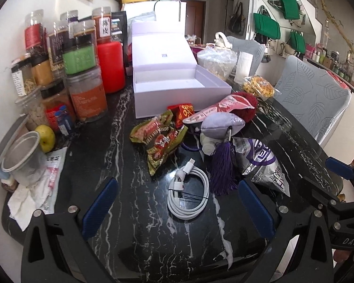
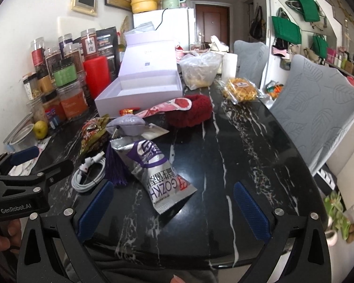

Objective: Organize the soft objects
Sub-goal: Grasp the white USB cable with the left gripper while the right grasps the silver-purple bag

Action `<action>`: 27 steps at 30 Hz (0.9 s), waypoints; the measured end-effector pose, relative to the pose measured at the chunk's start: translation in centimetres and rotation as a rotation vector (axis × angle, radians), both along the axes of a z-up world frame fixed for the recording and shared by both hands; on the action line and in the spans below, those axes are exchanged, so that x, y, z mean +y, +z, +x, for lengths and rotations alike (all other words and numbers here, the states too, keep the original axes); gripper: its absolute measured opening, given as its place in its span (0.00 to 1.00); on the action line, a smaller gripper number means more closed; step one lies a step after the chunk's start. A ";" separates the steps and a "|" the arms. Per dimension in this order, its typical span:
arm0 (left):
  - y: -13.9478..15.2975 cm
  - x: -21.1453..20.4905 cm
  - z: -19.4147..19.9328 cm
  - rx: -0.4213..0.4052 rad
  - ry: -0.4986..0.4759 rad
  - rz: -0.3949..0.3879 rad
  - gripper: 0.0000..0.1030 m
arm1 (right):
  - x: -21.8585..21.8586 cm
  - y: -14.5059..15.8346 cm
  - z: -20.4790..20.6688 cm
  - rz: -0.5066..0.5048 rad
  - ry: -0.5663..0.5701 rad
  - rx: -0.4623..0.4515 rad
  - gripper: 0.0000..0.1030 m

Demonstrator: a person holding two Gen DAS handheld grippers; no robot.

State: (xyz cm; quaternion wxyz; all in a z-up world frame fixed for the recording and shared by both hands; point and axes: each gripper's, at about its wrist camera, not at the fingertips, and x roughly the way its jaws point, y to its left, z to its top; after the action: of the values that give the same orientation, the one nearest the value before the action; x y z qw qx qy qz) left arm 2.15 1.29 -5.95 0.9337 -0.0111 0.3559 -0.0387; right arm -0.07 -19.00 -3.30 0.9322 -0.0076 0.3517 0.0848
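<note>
An open white box stands on the black marble table. In front of it lie a dark red fuzzy item with a pink printed piece, a lilac fabric sachet with a purple tassel, green-red snack packets, a silver-purple packet and a coiled white cable. My left gripper is open, just short of the cable. My right gripper is open near the silver packet, holding nothing.
Jars and a red canister crowd the left wall, with a yellow fruit, a metal cup and tissues. A bagged waffle, a plastic bag and two grey chairs are at right.
</note>
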 end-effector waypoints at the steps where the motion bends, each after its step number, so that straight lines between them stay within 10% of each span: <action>1: -0.2 -0.1 0.3 0.006 -0.002 -0.002 1.00 | -0.1 -0.2 0.2 0.003 0.003 0.005 1.00; 27: -5.2 -1.2 5.0 0.175 -0.120 0.047 0.90 | 0.3 -4.1 6.0 0.017 0.142 0.111 1.00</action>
State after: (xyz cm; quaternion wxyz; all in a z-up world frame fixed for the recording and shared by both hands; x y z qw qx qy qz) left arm 7.16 0.11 -11.11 0.8951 0.0291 0.4368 -0.0851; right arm 5.94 -18.65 -7.43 0.9030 -0.0198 0.4008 0.1538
